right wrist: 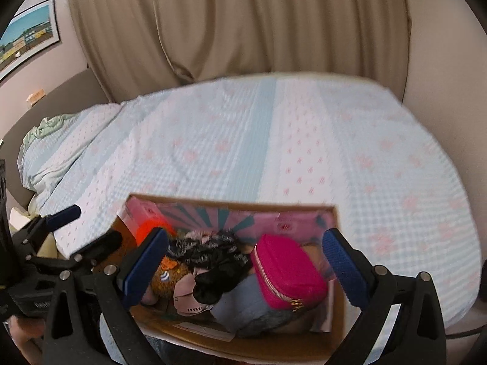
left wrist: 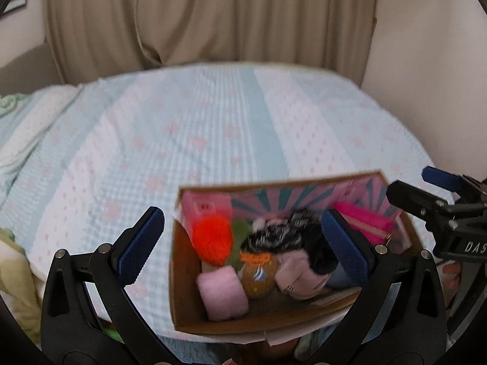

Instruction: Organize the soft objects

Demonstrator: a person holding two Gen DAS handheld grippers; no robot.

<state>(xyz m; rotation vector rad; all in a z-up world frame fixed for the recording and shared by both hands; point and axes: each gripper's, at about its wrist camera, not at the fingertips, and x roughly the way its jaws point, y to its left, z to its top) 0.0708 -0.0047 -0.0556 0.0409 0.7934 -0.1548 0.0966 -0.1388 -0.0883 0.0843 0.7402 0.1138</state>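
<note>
Two hand-held grippers, left (left wrist: 240, 243) and right (right wrist: 246, 263), jaws apart, empty, above cardboard box (left wrist: 182, 276) of soft items

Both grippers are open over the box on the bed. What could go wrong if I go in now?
1. The box sits at the near edge of the soft bed; a downward push could tip it off.
2. The black striped fabric drapes across neighbouring items, so a grab may drag several out together.
3. The left gripper and right gripper hover close together over the same box and could collide.
</note>
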